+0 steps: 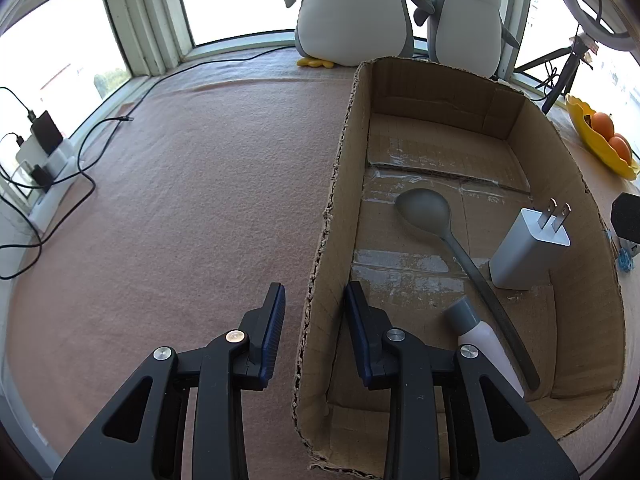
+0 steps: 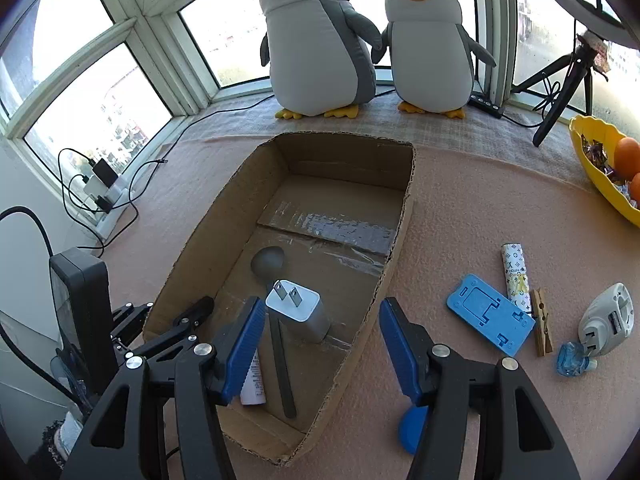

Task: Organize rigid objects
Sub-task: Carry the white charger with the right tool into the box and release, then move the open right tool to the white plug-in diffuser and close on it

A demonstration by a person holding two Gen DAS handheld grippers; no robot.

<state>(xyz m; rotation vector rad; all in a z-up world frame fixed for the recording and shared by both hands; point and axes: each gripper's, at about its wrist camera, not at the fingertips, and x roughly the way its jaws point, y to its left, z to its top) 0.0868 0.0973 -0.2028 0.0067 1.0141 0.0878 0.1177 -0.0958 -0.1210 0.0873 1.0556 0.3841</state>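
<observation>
Looking along the left gripper (image 1: 315,334): jaws released and straddling the left wall of the cardboard box (image 1: 332,216), one finger outside over the pink cloth (image 1: 180,200), one inside. Lying already in the box: a grey spoon (image 1: 448,236) running lengthwise, bowl at the far end; a white charger (image 1: 528,246); a capped tube (image 1: 480,334). Looking along the right gripper (image 2: 322,346): jaws parted and holding nothing, spanning the box's right wall. Waiting outside, to the right on the cloth and nearer this hand: a blue plate (image 2: 490,314), a patterned tube (image 2: 516,274) lying long axis away from the camera, a wooden clothespin (image 2: 541,322) likewise, a white plug-in device (image 2: 606,316). Judging a rightward swing needed, with the wall to be cleared first; open cloth lying around the pieces.
</observation>
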